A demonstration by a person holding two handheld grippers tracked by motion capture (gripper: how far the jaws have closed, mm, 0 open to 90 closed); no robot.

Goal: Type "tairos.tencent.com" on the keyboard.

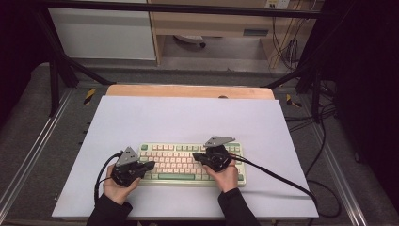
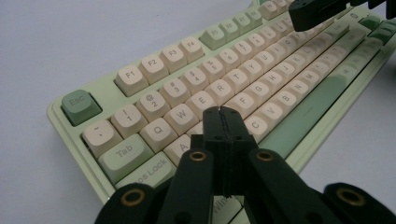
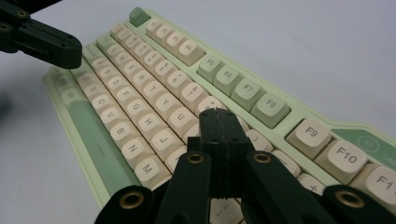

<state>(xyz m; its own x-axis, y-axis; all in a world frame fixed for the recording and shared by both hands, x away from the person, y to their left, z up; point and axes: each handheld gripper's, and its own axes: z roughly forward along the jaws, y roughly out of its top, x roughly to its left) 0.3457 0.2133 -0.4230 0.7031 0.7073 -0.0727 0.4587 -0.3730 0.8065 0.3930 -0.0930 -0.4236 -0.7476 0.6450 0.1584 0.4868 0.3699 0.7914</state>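
Green and cream, the keyboard point(image 1: 188, 162) lies flat on the white surface point(image 1: 188, 117), near the person's edge and square to it. Both hands are on it! The left claw point(image 1: 149, 165) comes in over the keyboard's left end, jaws pressed together with nothing between them; in the left gripper view its closed tip point(image 2: 222, 114) sits low over the letter rows, right around the D key, though actual contact with a key I cannot make out. The right claw point(image 1: 197, 156) is over the right half, jaws also tight together and empty. In the right gripper view its tip point(image 3: 218, 116) hangs above the keys just past the U and J. The two tips point toward each other across the middle rows, well apart.
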